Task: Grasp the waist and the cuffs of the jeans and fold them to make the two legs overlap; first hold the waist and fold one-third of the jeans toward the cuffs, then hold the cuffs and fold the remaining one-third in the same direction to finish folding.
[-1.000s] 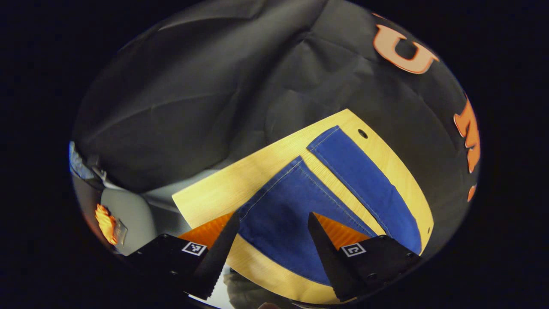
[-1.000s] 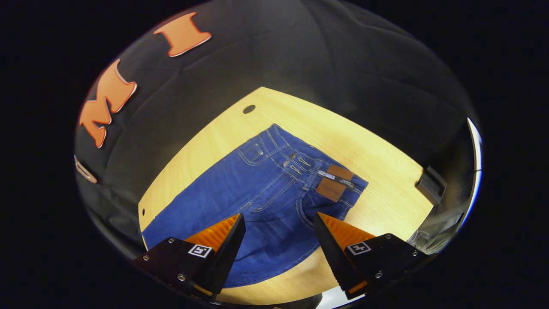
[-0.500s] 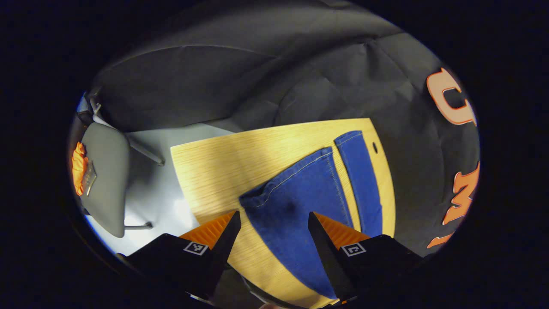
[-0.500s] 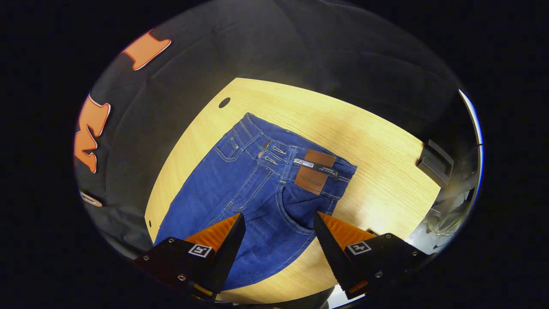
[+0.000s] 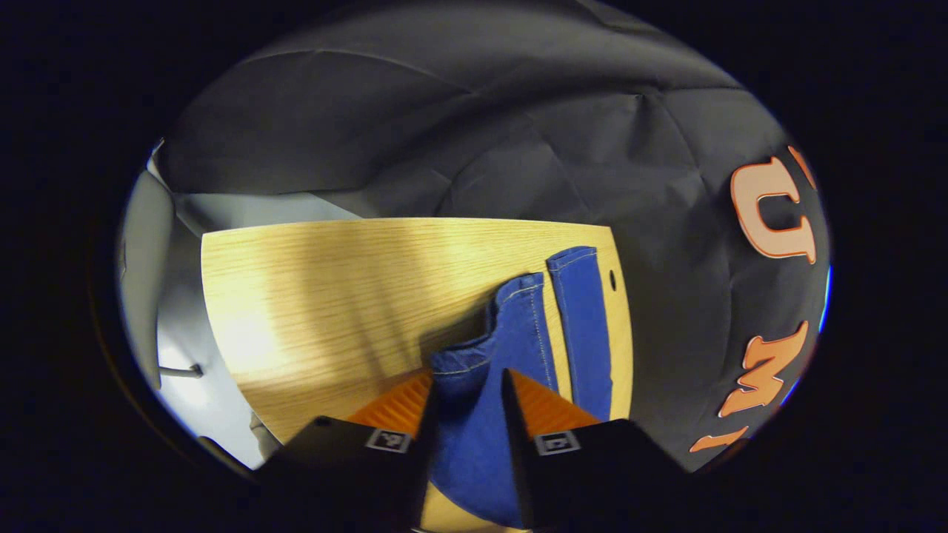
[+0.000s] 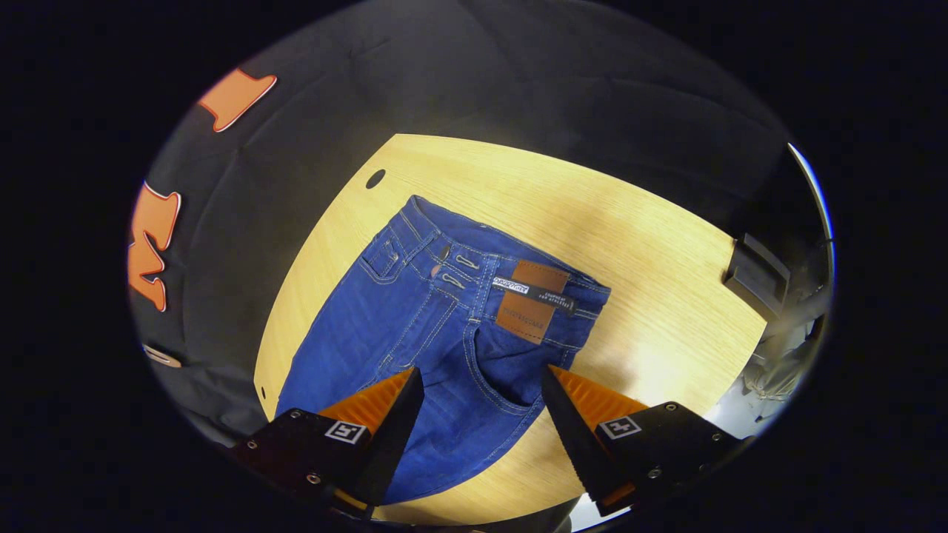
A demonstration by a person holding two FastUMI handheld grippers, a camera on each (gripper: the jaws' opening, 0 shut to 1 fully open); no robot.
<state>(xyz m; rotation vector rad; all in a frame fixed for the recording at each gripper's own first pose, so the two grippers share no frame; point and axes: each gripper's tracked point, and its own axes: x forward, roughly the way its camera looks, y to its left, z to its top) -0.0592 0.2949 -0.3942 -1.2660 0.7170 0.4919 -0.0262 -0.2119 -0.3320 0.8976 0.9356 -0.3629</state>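
Note:
Blue jeans lie flat on a light wooden table (image 6: 652,244). In the right gripper view the waist (image 6: 481,255) with its brown leather patch (image 6: 532,300) points away from me, and the seat of the jeans (image 6: 415,348) spreads below it. My right gripper (image 6: 478,400) hovers open above the seat, nothing between its fingers. In the left gripper view the near leg's cuff (image 5: 463,366) is bunched and lifted between my left gripper's (image 5: 468,392) fingers, which are shut on it. The far leg (image 5: 585,326) lies flat beside it.
The table has a small dark hole (image 6: 375,178) near its far corner and another hole (image 5: 612,280) at the cuff end. A dark box (image 6: 755,274) sits at the table's right edge. Bare wood (image 5: 333,296) stretches left of the cuffs. Grey floor (image 5: 215,392) lies beyond.
My left gripper swung over the near leg's cuff and closed on it, bunching the denim upward. The right gripper shifted slightly over the waist and stays open.

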